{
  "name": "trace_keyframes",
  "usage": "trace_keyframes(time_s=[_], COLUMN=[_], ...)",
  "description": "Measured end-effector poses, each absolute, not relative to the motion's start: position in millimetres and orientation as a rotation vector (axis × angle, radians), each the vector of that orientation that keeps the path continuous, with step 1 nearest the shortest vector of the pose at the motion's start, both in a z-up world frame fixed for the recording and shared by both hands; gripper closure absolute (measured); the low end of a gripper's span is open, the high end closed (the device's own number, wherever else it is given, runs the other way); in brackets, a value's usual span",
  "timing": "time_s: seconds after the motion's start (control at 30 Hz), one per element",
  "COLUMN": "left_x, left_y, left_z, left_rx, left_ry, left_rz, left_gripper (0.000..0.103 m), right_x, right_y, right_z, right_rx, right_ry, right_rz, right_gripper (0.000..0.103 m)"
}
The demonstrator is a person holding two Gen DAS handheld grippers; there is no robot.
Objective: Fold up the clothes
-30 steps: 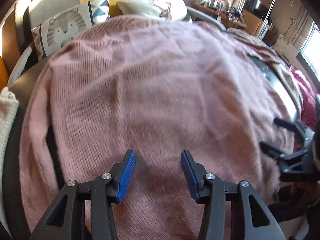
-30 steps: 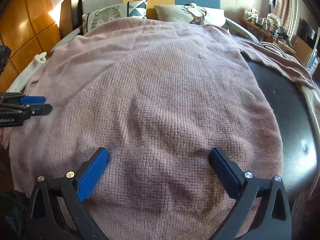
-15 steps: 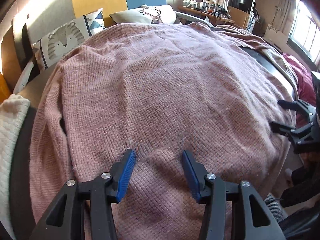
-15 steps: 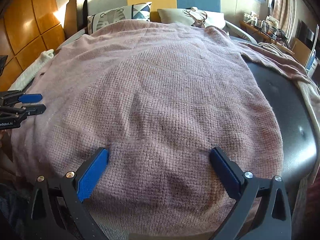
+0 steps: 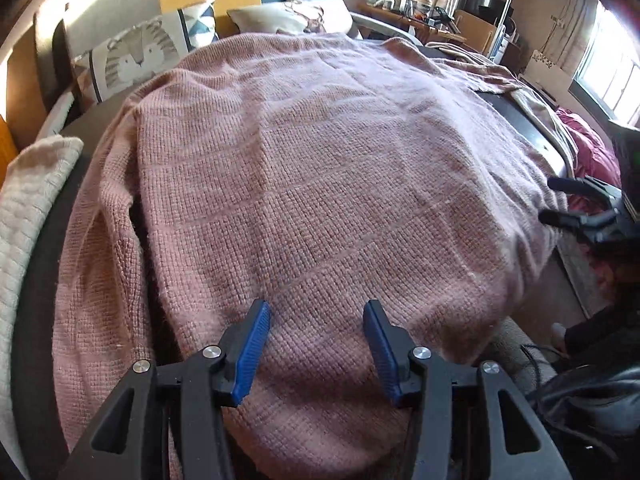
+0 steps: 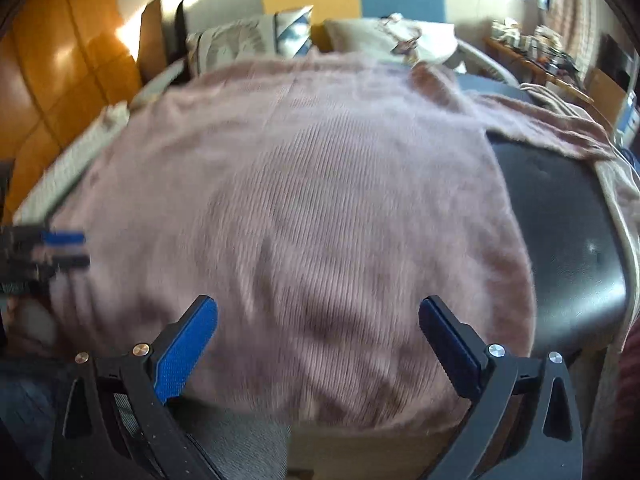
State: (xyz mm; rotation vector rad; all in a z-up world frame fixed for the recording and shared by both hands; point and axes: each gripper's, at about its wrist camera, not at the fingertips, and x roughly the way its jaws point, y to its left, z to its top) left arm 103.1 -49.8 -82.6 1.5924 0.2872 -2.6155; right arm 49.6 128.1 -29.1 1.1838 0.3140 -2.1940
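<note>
A large pink knit sweater (image 5: 320, 168) lies spread flat over a dark surface; it also shows, blurred, in the right wrist view (image 6: 304, 200). My left gripper (image 5: 316, 320) is open and empty, its blue pads just above the sweater's near hem. My right gripper (image 6: 318, 316) is wide open and empty, above the near hem at the sweater's other side. Each gripper shows in the other's view: the right one (image 5: 568, 200) at the right edge, the left one (image 6: 60, 248) at the left edge. A sleeve (image 5: 100, 240) lies along the left side.
Pillows (image 5: 136, 56) stand at the far end. A white knit cloth (image 5: 32, 200) lies at the left. The dark surface (image 6: 568, 248) shows bare at the right. A red garment (image 5: 588, 160) and cluttered furniture (image 5: 432, 12) are at the right.
Both grippers have drawn back toward the near hem, so more of the sweater and the floor below its edge show. The right wrist view is now motion-blurred. Both jaws stay open.
</note>
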Motion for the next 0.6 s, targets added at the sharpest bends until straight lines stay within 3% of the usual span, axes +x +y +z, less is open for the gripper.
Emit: trace_keyframes(time_s=[0.2, 0.37, 0.6], left_x=[43, -13, 20], left_y=[-68, -84, -87], left_z=[-50, -74, -103], left_rx=[1.354, 1.35, 1.359], left_ry=[0.324, 0.28, 0.214], left_rz=[-2.672, -2.585, -2.555], left_gripper=[0.052, 0.052, 0.053], right_x=[5, 0, 17], right_y=[77, 40, 60], right_z=[-21, -58, -75], right_rx=[1.156, 1.27, 1.218], right_ry=[0.328, 0.403, 0.375], right_rz=[-2.235, -2.158, -2.193], right_gripper=[0.0, 0.0, 0.0])
